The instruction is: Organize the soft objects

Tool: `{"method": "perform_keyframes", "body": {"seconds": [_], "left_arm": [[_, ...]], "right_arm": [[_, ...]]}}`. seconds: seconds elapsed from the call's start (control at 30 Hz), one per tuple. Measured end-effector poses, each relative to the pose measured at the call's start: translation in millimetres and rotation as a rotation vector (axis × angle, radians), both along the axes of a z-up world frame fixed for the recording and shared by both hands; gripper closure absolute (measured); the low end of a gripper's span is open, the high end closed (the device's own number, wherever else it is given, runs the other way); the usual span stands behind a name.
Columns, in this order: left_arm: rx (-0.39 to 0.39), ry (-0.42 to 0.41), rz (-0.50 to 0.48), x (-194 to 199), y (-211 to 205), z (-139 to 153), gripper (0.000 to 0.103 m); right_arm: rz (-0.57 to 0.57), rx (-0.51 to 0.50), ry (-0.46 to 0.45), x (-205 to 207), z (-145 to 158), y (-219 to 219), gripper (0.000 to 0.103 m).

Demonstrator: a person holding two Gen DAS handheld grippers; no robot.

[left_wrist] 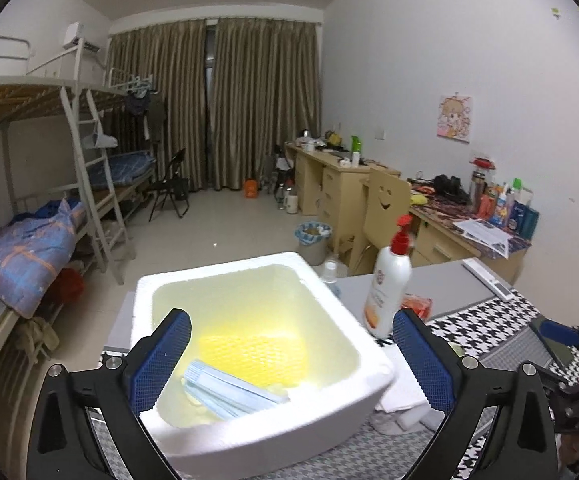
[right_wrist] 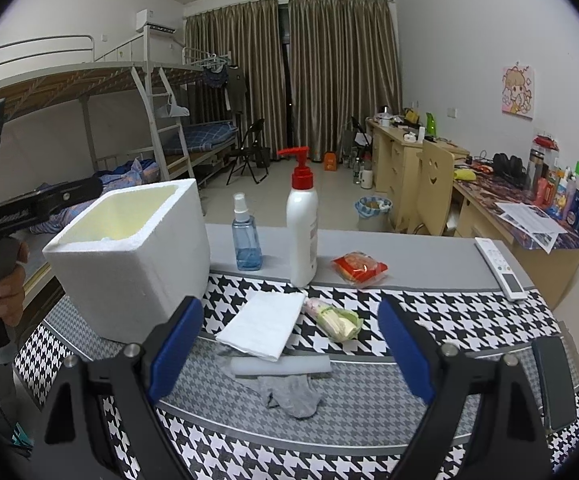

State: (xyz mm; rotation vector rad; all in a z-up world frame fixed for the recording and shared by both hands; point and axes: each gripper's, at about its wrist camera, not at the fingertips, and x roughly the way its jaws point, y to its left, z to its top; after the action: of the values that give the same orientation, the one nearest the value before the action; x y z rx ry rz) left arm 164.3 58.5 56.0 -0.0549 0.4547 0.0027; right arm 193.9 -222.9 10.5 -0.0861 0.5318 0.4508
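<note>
My left gripper (left_wrist: 291, 320) hangs open over the white foam box (left_wrist: 217, 270), nothing between its blue pads. Inside the box lie a stack of blue face masks (left_wrist: 229, 390) and a yellow mesh pad (left_wrist: 257, 352). My right gripper (right_wrist: 289, 308) is open above the houndstooth table mat. Below and ahead of it lie a folded white cloth (right_wrist: 261, 324), a green-and-pink tissue packet (right_wrist: 335, 318), a white strip (right_wrist: 281, 365) and a crumpled grey cloth (right_wrist: 293, 394). The foam box (right_wrist: 129, 264) stands at the table's left, where a hand (right_wrist: 9, 284) holds the left gripper's handle.
A white pump bottle (right_wrist: 302, 220), a blue spray bottle (right_wrist: 246, 236) and a red packet (right_wrist: 359, 268) stand along the grey strip at the back. A remote (right_wrist: 499, 268) and a dark phone (right_wrist: 553, 384) lie at the right. Bunk beds and desks fill the room behind.
</note>
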Motion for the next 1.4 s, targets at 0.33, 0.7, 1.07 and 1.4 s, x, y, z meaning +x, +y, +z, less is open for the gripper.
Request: {"method": "perform_keyframes", "body": {"seconds": [0.33,0.7,1.07,1.4], "left_arm": [[-0.004,-0.007,-0.042,-14.7,-22.0,-5.1,0.002],[-0.019,-0.016,-0.105,-25.9,-44.3,-12.2,0.002],[0.010,-0.035,-0.175,-30.9,-76.8,-24.9,0.002],[0.027,-0.003,-0.189,-26.7,-95.6,-41.5,0.002]], "right_arm": [[0.002,0.009,0.004,-1.3,-5.4,-9.0,0.011],[-0.023,0.015,0.010,-2.0,-9.0,-23.8,0.011],[-0.049,0.016,0.022,-0.4,-14.7,-40.3,0.011],[-0.049,-0.023,0.038,5.6,-25.6,-46.2,0.011]]}}
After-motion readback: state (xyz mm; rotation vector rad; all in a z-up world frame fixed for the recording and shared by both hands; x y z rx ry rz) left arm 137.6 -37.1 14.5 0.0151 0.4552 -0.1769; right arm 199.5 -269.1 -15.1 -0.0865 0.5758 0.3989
